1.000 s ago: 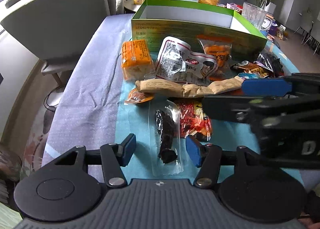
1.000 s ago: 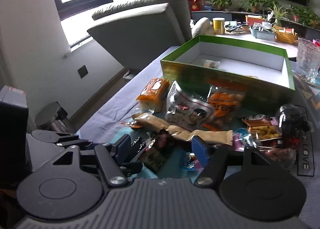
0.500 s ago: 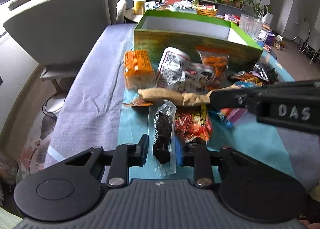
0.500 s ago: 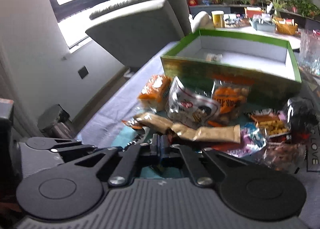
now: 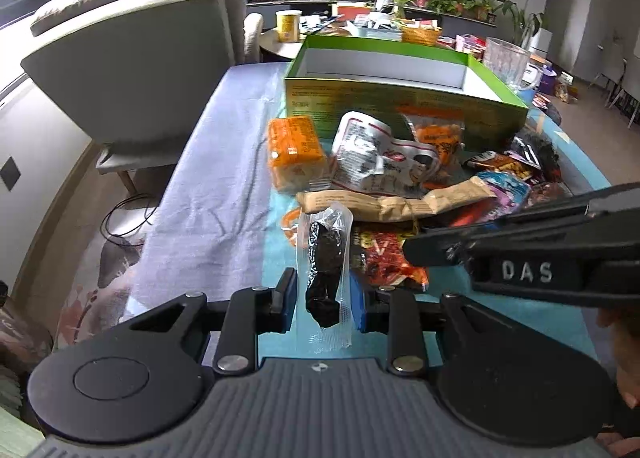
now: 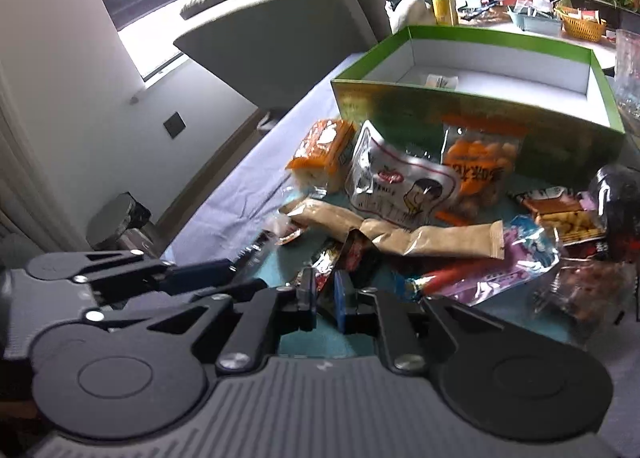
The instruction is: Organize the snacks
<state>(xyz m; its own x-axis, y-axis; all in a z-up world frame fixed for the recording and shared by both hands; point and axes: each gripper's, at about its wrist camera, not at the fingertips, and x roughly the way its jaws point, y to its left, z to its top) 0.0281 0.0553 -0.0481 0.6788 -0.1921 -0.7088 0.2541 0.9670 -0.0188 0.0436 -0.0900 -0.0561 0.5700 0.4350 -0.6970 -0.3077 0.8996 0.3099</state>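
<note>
Box floor (image 5: 384, 71) mostly hidden, L view

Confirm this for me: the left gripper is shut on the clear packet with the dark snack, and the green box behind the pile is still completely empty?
Not quite. The left gripper is shut on the clear packet, but the green box is not empty: the right wrist view shows one small white packet on its floor.
</note>
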